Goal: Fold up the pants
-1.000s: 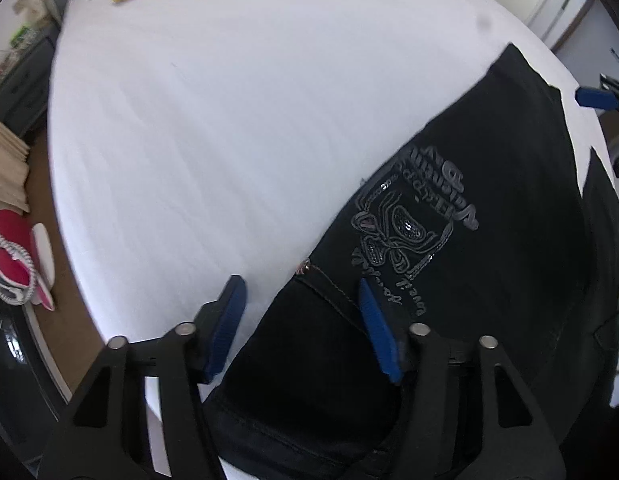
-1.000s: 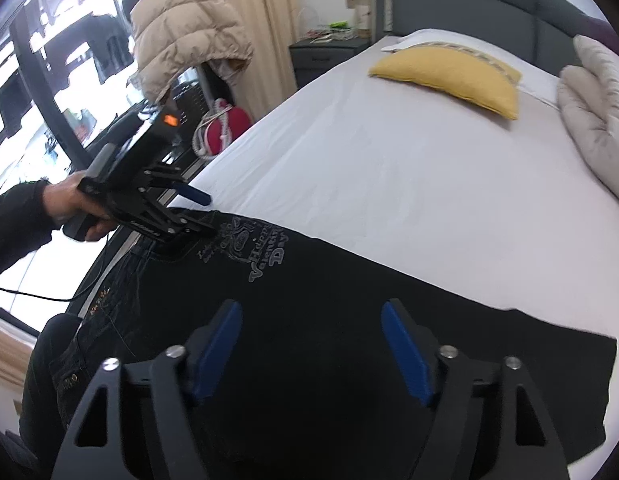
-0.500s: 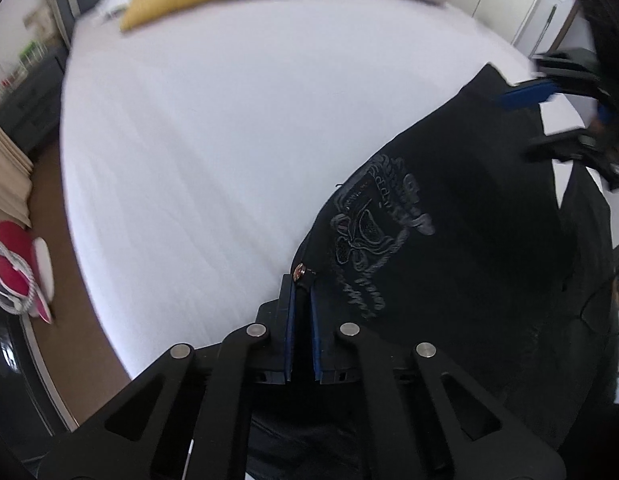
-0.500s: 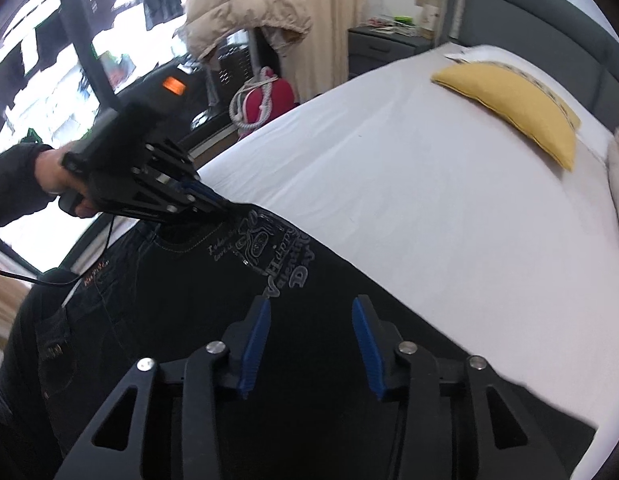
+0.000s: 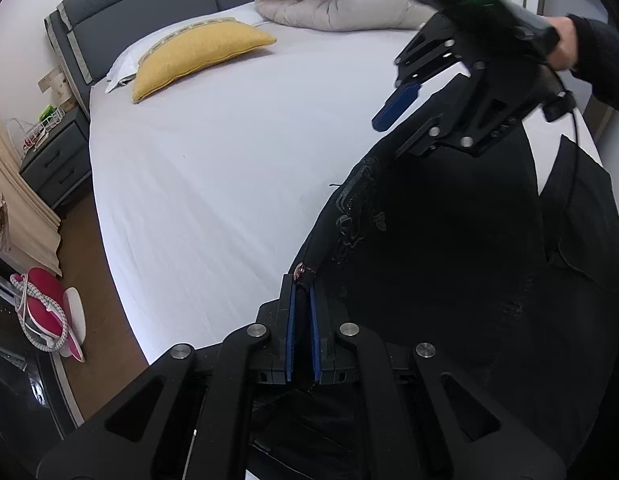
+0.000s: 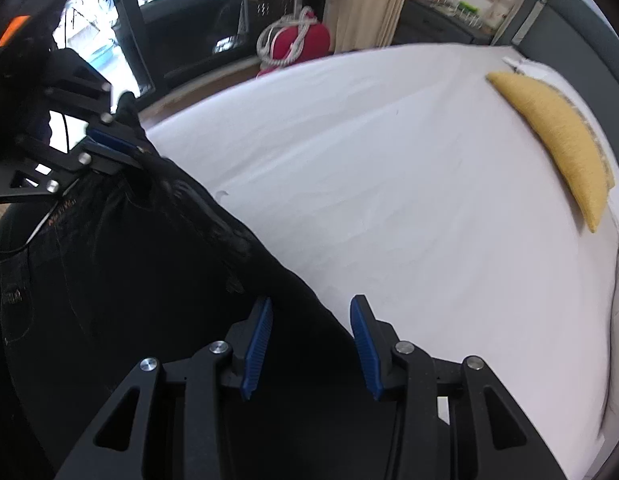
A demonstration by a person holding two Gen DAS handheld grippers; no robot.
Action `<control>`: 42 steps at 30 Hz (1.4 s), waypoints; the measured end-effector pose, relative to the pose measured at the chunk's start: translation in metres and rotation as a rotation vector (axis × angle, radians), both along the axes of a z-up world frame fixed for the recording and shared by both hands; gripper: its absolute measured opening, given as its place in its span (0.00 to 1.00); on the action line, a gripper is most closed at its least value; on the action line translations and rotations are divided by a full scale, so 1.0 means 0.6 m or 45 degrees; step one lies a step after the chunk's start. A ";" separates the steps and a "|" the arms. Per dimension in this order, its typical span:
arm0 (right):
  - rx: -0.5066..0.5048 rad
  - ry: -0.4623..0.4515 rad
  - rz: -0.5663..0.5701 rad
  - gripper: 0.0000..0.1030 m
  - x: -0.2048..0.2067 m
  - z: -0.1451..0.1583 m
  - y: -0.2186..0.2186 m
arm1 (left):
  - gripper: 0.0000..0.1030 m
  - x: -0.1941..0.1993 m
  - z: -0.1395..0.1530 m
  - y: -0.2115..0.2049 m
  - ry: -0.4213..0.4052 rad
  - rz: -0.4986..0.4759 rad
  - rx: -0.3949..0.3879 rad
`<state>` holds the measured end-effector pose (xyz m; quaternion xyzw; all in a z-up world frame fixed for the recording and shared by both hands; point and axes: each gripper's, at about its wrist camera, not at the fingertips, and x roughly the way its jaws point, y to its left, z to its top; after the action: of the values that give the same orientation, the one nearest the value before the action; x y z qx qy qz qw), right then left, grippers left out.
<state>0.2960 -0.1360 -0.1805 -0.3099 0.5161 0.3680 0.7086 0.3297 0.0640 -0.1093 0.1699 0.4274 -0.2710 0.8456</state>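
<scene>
The black pants [image 5: 449, 248] with a grey printed design lie on the white bed [image 5: 213, 160]; they also show in the right wrist view [image 6: 141, 280]. My left gripper [image 5: 302, 300] is shut on the pants' waist edge by a copper rivet and lifts it; it shows at the far left of the right wrist view [image 6: 109, 140]. My right gripper [image 6: 309, 340] is open with the pants' upper edge between its blue pads. It also shows in the left wrist view [image 5: 397, 108], over the far end of the pants.
A yellow pillow [image 5: 197, 56] and a rolled beige duvet [image 5: 333, 0] lie at the head of the bed. A grey nightstand [image 5: 53, 160] and a red item [image 5: 41, 304] on the floor are left of the bed. A window [image 6: 109, 32] is behind.
My left gripper closed on the waist edge and raised it. My right gripper narrowed, then opened wider again, and moved to the pants' upper edge.
</scene>
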 end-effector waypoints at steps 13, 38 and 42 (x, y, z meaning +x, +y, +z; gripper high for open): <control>0.152 0.101 -0.113 0.07 0.019 0.029 -0.004 | 0.05 -0.062 0.021 0.010 -0.008 0.037 -0.062; 0.105 0.053 0.123 0.06 -0.368 0.074 0.005 | 0.05 -0.448 0.082 -0.016 -0.015 -0.152 0.054; -0.016 -0.030 0.212 0.05 -0.433 0.057 0.007 | 0.04 -0.524 0.055 -0.040 -0.019 -0.236 0.151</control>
<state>0.0365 -0.1316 -0.1464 -0.3605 0.4826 0.4186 0.6796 0.0156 0.0397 -0.0762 0.2606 0.4189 -0.3211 0.8084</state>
